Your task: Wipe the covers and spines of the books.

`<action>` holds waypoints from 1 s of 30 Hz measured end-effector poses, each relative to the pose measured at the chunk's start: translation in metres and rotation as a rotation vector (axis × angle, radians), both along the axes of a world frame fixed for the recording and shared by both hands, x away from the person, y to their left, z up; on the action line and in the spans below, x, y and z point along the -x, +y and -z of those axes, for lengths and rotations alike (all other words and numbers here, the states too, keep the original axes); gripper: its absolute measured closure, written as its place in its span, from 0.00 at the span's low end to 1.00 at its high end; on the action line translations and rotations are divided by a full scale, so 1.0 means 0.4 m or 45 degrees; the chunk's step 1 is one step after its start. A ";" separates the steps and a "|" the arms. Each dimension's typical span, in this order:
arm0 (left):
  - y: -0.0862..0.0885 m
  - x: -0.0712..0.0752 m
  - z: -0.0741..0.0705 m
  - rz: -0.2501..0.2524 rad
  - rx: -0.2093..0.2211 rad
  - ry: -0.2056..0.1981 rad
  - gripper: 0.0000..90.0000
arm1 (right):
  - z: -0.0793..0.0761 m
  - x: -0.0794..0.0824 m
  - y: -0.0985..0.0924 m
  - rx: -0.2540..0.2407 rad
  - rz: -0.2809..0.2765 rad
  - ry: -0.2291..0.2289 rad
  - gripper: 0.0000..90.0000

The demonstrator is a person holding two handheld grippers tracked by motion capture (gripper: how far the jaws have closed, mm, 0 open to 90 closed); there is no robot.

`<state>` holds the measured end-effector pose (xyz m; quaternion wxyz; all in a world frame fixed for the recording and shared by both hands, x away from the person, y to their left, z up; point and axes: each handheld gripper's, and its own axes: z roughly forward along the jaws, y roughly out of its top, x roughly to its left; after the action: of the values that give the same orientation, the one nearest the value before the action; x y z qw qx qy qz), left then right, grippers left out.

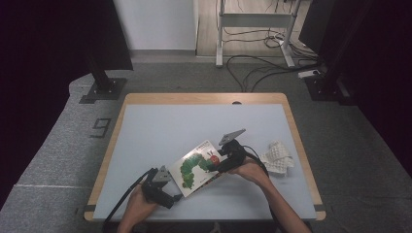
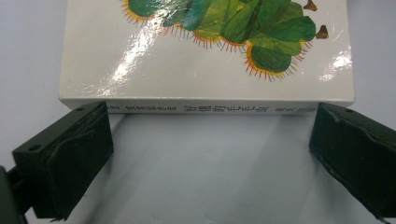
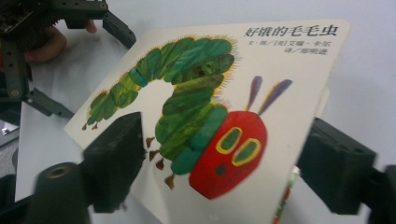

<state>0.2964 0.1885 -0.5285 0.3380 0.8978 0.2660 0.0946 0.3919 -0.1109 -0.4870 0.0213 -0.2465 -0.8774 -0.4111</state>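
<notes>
A white board book [image 1: 194, 167] with a green caterpillar on its cover lies slantwise on the pale table [image 1: 194, 124]. My left gripper [image 1: 173, 196] stands open at the book's near corner. In the left gripper view its jaws [image 2: 210, 140] flank the spine of the book [image 2: 205, 60] without touching it. My right gripper [image 1: 221, 162] is at the book's right edge. In the right gripper view the tilted cover [image 3: 210, 93] passes between its jaws [image 3: 219, 158], one jaw over the face and one behind. A gap shows, and inner pages [image 3: 282, 200] peek below.
A crumpled white textured cloth [image 1: 278, 158] lies just right of the right hand. The table has a wooden rim [image 1: 204, 98], with grey carpet, stands and cables beyond. The left hand and its gripper [image 3: 28, 46] appear far off in the right gripper view.
</notes>
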 end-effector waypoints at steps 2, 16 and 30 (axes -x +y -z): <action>0.000 0.000 0.000 0.000 -0.001 0.000 0.00 | 0.000 -0.002 -0.003 0.002 -0.009 0.002 0.28; 0.001 0.000 -0.001 -0.004 0.003 0.003 0.00 | -0.008 0.001 -0.035 0.016 -0.074 0.016 0.56; 0.020 -0.010 -0.025 -0.118 0.081 0.012 0.00 | -0.002 0.031 -0.062 0.029 -0.083 -0.044 0.64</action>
<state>0.3005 0.1965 -0.5186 0.3603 0.8738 0.3118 0.0972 0.3796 -0.1357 -0.4863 0.0166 -0.2110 -0.8898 -0.4044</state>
